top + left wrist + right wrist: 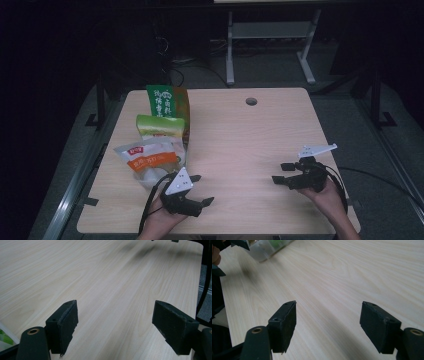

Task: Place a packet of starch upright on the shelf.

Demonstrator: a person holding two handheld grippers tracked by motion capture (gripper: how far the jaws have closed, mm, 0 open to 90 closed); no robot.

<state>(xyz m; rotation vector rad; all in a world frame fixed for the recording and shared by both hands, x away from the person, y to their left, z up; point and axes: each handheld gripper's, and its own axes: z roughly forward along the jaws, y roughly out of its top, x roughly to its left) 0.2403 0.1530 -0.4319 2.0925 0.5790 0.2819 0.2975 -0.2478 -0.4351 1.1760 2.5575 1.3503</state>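
Observation:
Three snack bags lie at the table's left: a tall dark green one (167,101) at the back, a light green one (160,126) in front of it, and a white and orange one (150,159) nearest me. My left gripper (202,189) (116,312) rests just right of the white and orange bag, jaws open over bare wood. My right gripper (279,173) (329,312) sits low at the table's right, pointing left, jaws wide apart with nothing between them. A clear bag edge (269,247) shows at the top left of the right gripper view.
The light wooden table (250,135) has a round cable hole (251,101) near its far edge. Bare wood stretches between the two grippers. Behind the table stands a white metal frame (270,45) on a dark floor.

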